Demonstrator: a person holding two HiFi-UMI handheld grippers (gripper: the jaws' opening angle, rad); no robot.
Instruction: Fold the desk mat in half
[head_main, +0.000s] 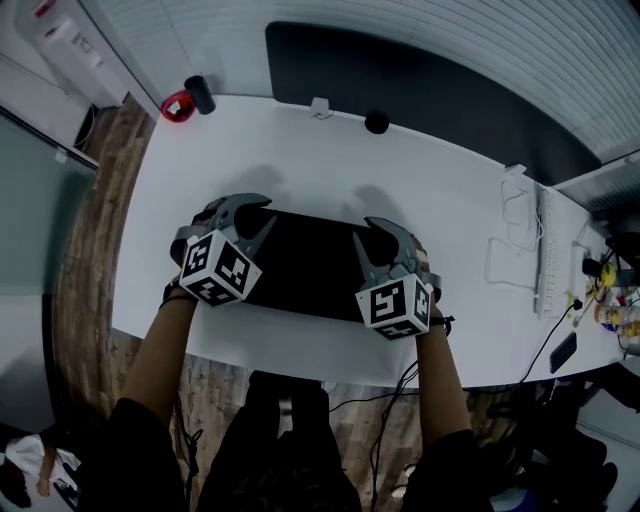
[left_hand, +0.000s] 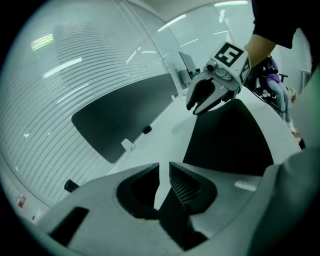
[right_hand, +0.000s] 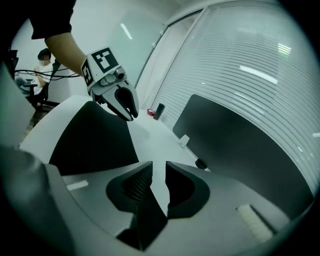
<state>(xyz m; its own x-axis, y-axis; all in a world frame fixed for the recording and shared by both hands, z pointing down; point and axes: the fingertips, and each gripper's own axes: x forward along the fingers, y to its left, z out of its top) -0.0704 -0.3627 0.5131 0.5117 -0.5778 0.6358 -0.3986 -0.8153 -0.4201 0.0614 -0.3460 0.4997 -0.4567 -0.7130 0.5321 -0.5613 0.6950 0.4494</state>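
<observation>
Between the clamped jaws, desk mat (head_main: 305, 262) corners vanish.

Office, white desk (head_main: 330, 170), window blinds (head_main: 450, 30), cables (head_main: 505, 250)

No words, numbers or brand names can be read. The white cubes (head_main: 219, 268) on the left gripper (head_main: 268, 212) and right gripper (head_main: 363, 230) show only black square marker patterns.
</observation>
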